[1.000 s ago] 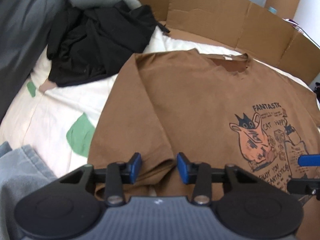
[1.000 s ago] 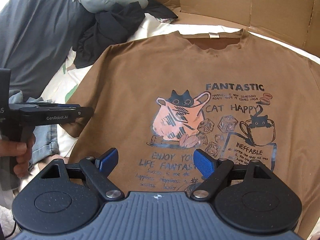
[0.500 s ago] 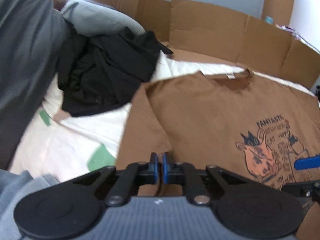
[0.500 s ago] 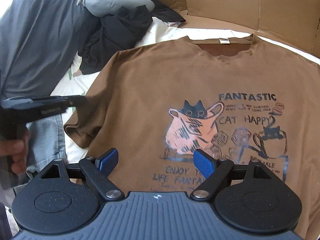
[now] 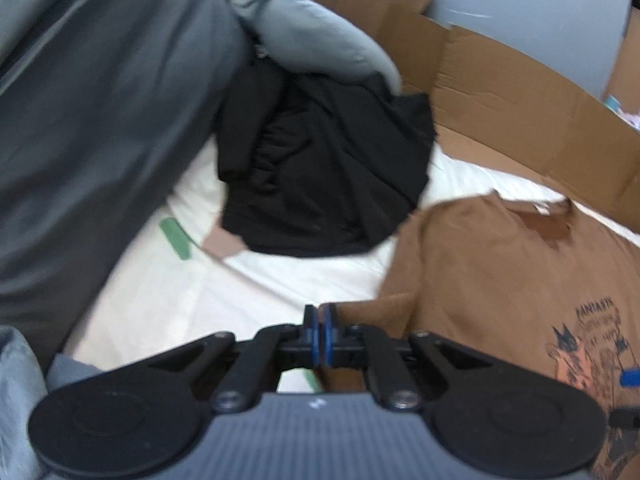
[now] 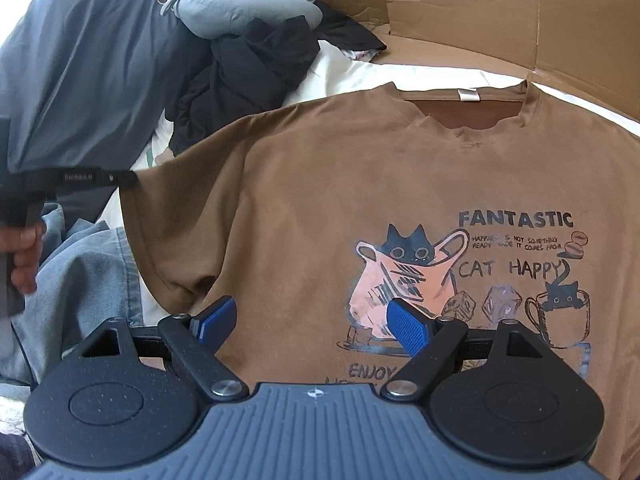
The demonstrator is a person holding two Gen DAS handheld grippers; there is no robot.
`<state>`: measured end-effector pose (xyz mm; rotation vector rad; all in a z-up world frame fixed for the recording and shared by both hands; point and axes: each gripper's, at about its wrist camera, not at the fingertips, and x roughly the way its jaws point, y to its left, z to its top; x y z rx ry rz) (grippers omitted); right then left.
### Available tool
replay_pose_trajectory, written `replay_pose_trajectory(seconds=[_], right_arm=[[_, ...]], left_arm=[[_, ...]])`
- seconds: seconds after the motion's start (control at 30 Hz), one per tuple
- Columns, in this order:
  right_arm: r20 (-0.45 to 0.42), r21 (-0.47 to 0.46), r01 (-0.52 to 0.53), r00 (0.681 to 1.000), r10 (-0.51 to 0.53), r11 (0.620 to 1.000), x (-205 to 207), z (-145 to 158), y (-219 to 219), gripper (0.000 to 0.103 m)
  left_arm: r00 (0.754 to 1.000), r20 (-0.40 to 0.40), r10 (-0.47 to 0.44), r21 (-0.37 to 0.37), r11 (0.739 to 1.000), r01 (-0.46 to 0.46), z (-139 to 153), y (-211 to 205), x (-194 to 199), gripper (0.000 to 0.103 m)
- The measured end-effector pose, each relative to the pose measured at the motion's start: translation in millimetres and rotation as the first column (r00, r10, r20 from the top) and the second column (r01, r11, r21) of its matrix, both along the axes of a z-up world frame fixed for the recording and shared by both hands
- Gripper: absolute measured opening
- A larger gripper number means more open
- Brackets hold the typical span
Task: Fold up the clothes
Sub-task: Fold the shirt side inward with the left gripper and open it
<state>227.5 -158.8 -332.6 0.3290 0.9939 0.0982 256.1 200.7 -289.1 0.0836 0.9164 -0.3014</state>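
You are only beginning the fold — the brown T-shirt is lying print-up and almost fully spread on the white bed sheet, with every fold yet to make. Your left gripper is clenched on the edge of its sleeve, pulling it outward; your right gripper is hanging released over the lower front. A black garment and grey clothing are waiting beside it — cardboard walls are enclosing the bed.
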Motion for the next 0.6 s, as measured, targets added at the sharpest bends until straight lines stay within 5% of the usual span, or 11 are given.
replay_pose_trajectory(seconds=[0.6], right_arm=[[-0.005,-0.014,-0.035,0.999,0.035,0.999,27.4,-3.6,9.8,0.086]], left_arm=[[0.993,-0.034,0.109,0.054,0.993,-0.107,-21.9,39.5,83.3,0.003]])
